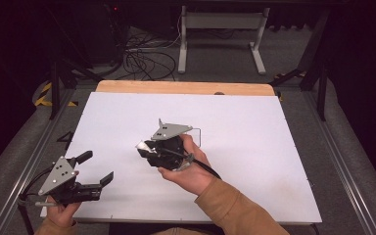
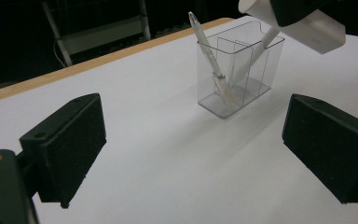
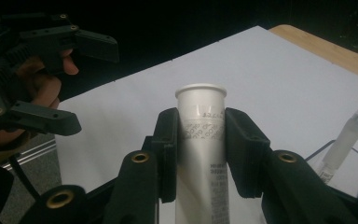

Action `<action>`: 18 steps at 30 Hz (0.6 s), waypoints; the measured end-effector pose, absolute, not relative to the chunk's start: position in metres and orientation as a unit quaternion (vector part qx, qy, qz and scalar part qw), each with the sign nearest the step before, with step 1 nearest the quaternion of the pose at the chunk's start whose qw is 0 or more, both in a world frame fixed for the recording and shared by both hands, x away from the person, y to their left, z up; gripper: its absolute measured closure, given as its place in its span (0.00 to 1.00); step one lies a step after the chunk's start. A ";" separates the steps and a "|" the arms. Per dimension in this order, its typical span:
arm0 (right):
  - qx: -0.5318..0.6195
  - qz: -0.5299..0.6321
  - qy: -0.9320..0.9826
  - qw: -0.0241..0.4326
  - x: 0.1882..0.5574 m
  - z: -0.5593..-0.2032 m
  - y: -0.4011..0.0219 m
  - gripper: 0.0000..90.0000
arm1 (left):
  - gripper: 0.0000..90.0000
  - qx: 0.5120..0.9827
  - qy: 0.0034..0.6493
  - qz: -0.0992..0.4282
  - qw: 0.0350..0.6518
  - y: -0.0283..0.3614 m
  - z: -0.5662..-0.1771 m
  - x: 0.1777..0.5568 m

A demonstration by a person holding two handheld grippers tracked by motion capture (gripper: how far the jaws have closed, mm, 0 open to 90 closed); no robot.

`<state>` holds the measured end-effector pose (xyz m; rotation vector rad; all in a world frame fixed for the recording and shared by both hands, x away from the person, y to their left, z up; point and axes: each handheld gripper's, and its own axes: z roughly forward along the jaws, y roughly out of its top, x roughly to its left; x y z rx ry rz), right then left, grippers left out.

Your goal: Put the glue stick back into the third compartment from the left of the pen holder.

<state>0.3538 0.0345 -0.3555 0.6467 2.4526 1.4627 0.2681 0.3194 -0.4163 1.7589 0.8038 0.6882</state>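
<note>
Nearest the table's front edge, at its left corner: left gripper [image 1: 95, 181], jaws spread wide apart, nothing between them, hovering above the white table [image 1: 254, 147]. In the left gripper view, both black pads flanking bare white surface, with the clear holder [image 2: 237, 74] well beyond them.

Farther in, near the middle of the table: right gripper [image 1: 144, 149] in the person's hand [image 1: 188, 169], clamped on a white tube [image 3: 200, 140]. In the right gripper view, tube upright between the two pads, gripped on both sides just below its flared rim, printed lettering along its body. Tube raised above the table and hanging over the holder, as seen at the top right of the left gripper view.

Beyond that: clear holder standing on the table, split into compartments, with a white pen [image 2: 212, 60] leaning inside it, tip down. A second white stick slanting the other way behind the dividers; exact compartment impossible to tell.

Farthest: wooden edge [image 1: 186, 87] of the table.
</note>
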 end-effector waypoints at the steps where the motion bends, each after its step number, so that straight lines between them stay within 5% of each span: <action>1: 0.219 0.498 0.832 0.107 0.354 -0.354 0.032 0.75 | 0.08 0.733 0.335 0.287 0.518 0.319 -0.416 0.268; 18: 0.233 0.549 0.792 0.128 0.367 -0.338 -0.012 0.75 | 0.07 0.733 0.336 0.287 0.517 0.319 -0.417 0.268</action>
